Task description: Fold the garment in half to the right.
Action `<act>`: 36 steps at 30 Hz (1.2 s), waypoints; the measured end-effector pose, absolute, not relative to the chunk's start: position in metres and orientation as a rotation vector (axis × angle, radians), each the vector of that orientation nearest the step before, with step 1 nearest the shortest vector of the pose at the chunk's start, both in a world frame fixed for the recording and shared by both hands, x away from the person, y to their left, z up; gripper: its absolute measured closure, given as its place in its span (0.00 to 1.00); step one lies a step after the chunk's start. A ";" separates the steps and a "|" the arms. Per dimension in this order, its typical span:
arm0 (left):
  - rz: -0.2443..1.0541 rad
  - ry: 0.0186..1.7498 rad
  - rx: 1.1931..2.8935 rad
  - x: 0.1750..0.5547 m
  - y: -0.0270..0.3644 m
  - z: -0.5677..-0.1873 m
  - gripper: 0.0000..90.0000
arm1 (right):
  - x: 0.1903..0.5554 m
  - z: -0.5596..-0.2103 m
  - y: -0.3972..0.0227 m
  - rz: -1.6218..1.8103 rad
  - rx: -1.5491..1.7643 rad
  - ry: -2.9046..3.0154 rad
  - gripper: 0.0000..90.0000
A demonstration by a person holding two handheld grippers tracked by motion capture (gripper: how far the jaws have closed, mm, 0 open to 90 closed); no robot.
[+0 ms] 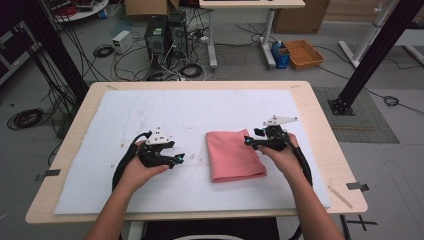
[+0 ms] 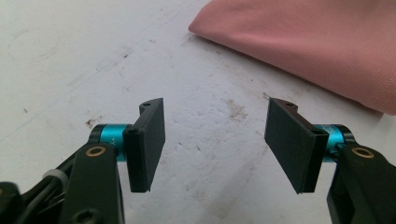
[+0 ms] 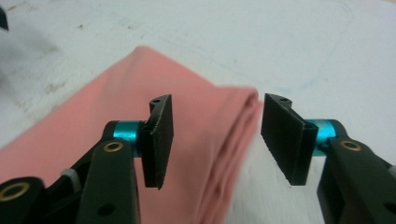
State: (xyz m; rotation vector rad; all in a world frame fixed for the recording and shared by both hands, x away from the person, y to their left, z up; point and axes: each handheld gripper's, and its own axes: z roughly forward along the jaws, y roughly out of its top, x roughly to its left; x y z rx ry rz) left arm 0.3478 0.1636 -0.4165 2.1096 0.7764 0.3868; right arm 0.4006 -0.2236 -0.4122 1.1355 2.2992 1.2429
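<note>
A folded pink cloth lies flat on the white sheet, a little right of the table's middle. My right gripper hovers at the cloth's far right corner, pointing left. In the right gripper view, the right gripper stands open, with the cloth's folded edge below the gap and neither pad touching it. My left gripper rests to the left of the cloth, pointing toward it. The left gripper is open over bare stained sheet, and the cloth lies ahead of it, apart.
The white sheet covers most of a wooden table. A thin wooden stick lies near the table's front right corner. Beyond the far edge are computer towers, loose cables, an orange box and black frame posts.
</note>
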 end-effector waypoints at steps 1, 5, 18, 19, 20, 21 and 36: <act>0.385 0.776 2.110 0.348 0.164 -0.417 0.43 | 0.408 -0.412 -0.221 1.246 1.137 2.306 0.54; 0.380 0.781 2.113 0.349 0.165 -0.418 0.43 | 0.429 -0.419 -0.214 1.262 1.171 2.323 0.70; 0.392 0.784 2.122 0.348 0.167 -0.421 0.43 | 0.440 -0.433 -0.225 1.286 1.250 2.346 1.00; 0.386 0.783 2.119 0.347 0.166 -0.421 0.42 | 0.440 -0.432 -0.227 1.293 1.256 2.321 1.00; 0.386 0.786 2.121 0.347 0.166 -0.421 0.43 | 0.440 -0.431 -0.229 1.297 1.262 2.306 1.00; 0.387 0.782 2.122 0.347 0.166 -0.421 0.43 | 0.440 -0.430 -0.231 1.318 1.265 2.287 1.00; 0.389 0.792 2.124 0.347 0.167 -0.424 0.43 | 0.446 -0.439 -0.228 1.346 1.311 2.291 1.00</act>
